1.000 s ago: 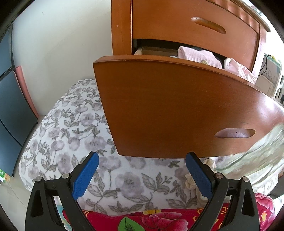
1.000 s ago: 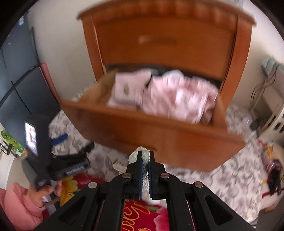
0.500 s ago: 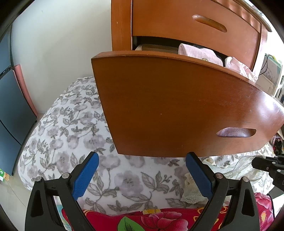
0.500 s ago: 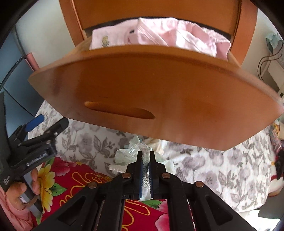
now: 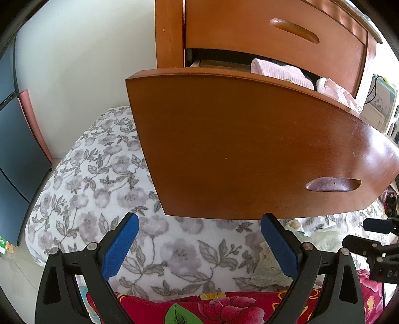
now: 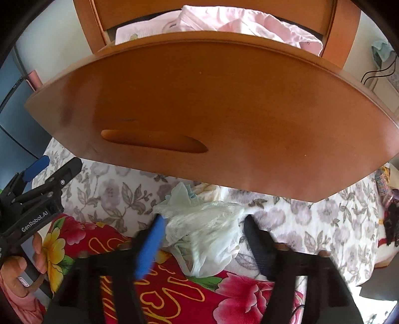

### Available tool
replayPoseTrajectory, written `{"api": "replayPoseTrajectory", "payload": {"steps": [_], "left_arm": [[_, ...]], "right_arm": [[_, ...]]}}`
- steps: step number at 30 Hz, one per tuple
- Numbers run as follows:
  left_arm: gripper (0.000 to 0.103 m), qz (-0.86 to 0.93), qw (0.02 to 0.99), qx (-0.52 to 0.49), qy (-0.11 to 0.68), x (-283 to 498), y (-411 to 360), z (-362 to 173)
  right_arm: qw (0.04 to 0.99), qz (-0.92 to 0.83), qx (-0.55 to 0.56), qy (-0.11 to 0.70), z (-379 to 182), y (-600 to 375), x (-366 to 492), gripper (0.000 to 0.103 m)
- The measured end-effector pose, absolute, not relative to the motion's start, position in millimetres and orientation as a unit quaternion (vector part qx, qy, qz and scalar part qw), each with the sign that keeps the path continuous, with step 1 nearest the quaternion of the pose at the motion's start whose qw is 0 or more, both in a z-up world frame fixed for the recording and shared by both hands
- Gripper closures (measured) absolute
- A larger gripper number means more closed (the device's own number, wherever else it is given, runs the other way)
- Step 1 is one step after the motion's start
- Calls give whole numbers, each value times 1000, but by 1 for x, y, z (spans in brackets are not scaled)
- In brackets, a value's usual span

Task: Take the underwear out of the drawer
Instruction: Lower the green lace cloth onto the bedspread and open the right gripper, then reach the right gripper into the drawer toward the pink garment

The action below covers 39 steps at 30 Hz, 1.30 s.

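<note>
The wooden drawer (image 5: 249,149) (image 6: 212,99) stands pulled out over the bed, with pink clothes (image 6: 237,22) (image 5: 281,72) piled inside. A pale lacy piece of underwear (image 6: 207,234) (image 5: 269,271) lies crumpled on the bed below the drawer front. My right gripper (image 6: 204,221) hangs just over it, jaws opening. The garment sits between the fingers, which are blurred, and neither pad presses on it. My left gripper (image 5: 199,219) stays open and empty over the floral bedspread, left of the underwear. A hand holds it in the right wrist view (image 6: 56,168).
A white-and-grey floral bedspread (image 5: 87,187) covers the bed, with a red flowered blanket (image 6: 224,294) at its near edge. Dark panels (image 5: 15,149) stand at the left. The upper drawer (image 5: 274,27) is shut. Cables and small items (image 6: 389,219) lie at the right.
My right gripper dropped from the drawer's level to the bed with the underwear, then its jaws spread and let go of it. The left gripper has kept still.
</note>
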<state>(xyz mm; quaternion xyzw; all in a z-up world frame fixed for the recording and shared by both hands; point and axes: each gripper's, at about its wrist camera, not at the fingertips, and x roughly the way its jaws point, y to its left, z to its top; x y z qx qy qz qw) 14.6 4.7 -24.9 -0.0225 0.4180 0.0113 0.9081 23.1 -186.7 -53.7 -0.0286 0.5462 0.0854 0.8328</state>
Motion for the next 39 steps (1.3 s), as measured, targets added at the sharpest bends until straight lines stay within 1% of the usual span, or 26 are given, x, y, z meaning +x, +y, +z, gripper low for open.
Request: {"api": "replayPoseTrajectory", "payload": {"steps": [3,5,6,9,10,11,23,28,33,39], "left_arm": [[5,11,908,-22,418,15,5,-25],[5,11,908,-22,418,15,5,-25],[5,11,908,-23,418,15,5,-25],[5,11,908,-22,418,15,5,-25],[5,11,908,-22,418,15,5,-25],[5,11,908,-22,418,15,5,-25],[5,11,908,-23,419,14,5,-25],[5,11,908,-24,419,13,5,-25],[5,11,908,-23,419,14,4,-26],[5,11,908,-24,419,14,4,-26]], "right_arm": [[831,83,-33,549,-54,-186,24,28],[831,79,-35,550,-55,-187,24,20],[831,77,-35,550,-55,-187,24,19],[830,79,-33,552,-56,-188,24,9],[830,79,-33,551,-56,-189,25,3],[831,79,-32,550,-56,-189,25,0],[851,75,-15,519,-45,-195,22,0],[870,73,-27,487,-24,-195,19,0],[885,106,7,453,6,-201,13,0],[907,117,6,405,46,-202,10,0]]}}
